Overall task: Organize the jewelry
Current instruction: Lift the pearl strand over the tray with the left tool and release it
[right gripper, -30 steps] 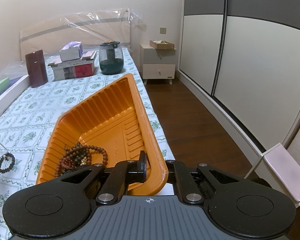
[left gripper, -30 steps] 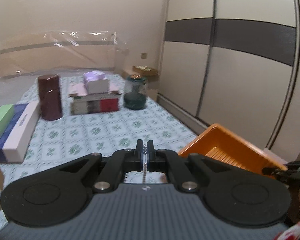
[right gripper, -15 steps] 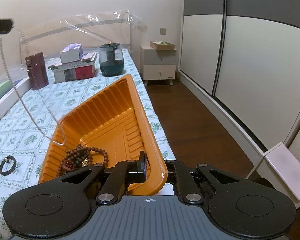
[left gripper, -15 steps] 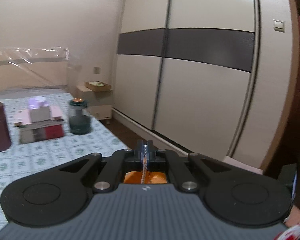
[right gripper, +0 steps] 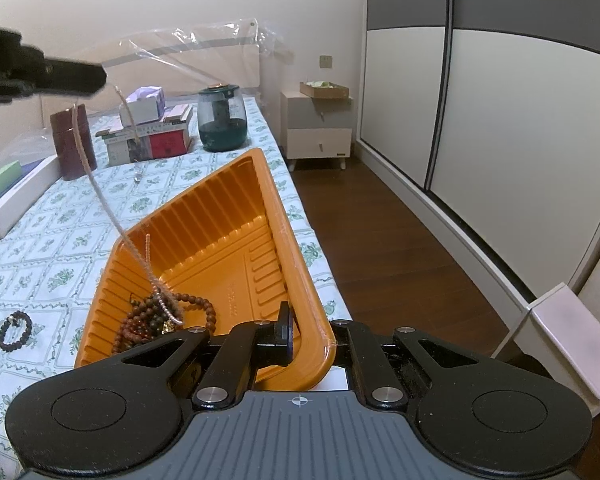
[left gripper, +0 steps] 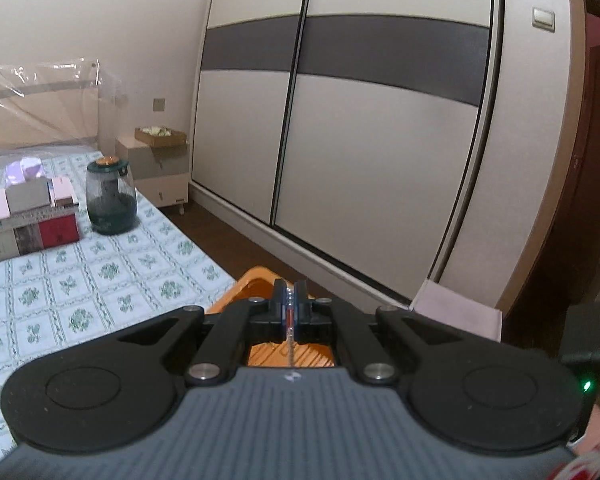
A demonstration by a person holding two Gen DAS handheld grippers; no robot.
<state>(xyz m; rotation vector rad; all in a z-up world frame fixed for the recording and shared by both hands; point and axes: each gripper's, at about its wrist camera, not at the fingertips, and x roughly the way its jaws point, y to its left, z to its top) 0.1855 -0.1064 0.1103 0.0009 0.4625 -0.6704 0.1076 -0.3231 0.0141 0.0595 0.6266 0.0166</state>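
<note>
1. The step in hand is dropping a thin chain (right gripper: 100,196) into the orange tray (right gripper: 236,216) on the bed (right gripper: 40,240). The left claw (left gripper: 290,312) is clenched on the chain's top end and sits high over the tray's left side.
2. The chain hangs in a long loop; its low end already lies in the tray, on top of the brown beads (right gripper: 160,316) heaped in the near corner.
3. The right claw (right gripper: 300,340) is clamped on the tray's near rim, one finger inside and the other outside, steadying it.
4. The next move, I judge, calls for lowering the left claw over the tray and letting go, so the whole chain lands inside and none drapes over the wall.
5. A risk: the chain may tangle with the beads.
6. A black bracelet (right gripper: 15,330) lies on the bed left of the tray, not yet put away.
7. Farther up the bed stand a dark jar (right gripper: 220,120), boxes (right gripper: 148,136) and a maroon tin (right gripper: 74,140), all well apart from the tray; nothing blocks the drop.
</note>
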